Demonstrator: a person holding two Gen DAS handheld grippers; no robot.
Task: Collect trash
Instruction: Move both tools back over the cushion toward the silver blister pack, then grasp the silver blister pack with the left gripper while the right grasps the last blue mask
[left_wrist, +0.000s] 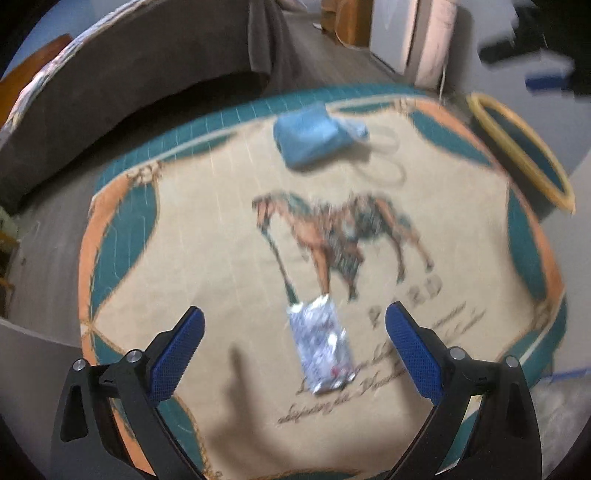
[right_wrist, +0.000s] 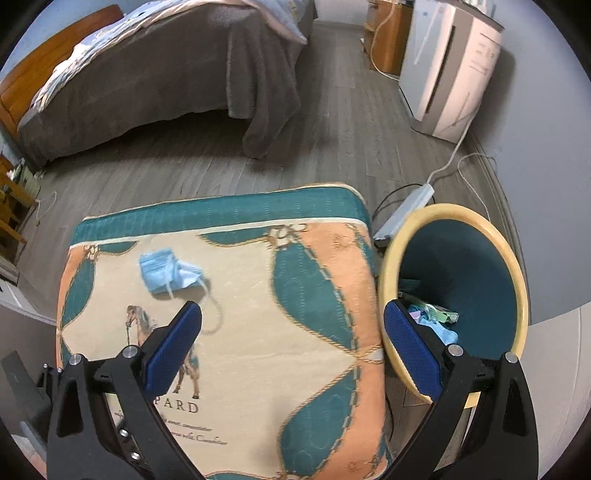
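A crumpled silver foil wrapper (left_wrist: 322, 346) lies on the horse-print cushion (left_wrist: 207, 236), between and just ahead of the fingers of my open left gripper (left_wrist: 294, 312), which hovers above it. A blue face mask (left_wrist: 314, 134) with white ear loops rests near the cushion's far edge, and it shows again as the mask (right_wrist: 168, 272) in the right wrist view. My right gripper (right_wrist: 293, 306) is open and holds nothing, over the cushion's right side (right_wrist: 332, 280). A teal bin with a yellow rim (right_wrist: 391, 254) stands beside the cushion, with several bits of trash (right_wrist: 434, 317) inside.
A bed with a brown blanket (right_wrist: 166, 85) stands across the grey wood floor. A white appliance (right_wrist: 447, 66) sits at the far right wall, with a power strip and cables (right_wrist: 406, 210) on the floor behind the bin. The bin rim (left_wrist: 517, 147) also appears in the left wrist view.
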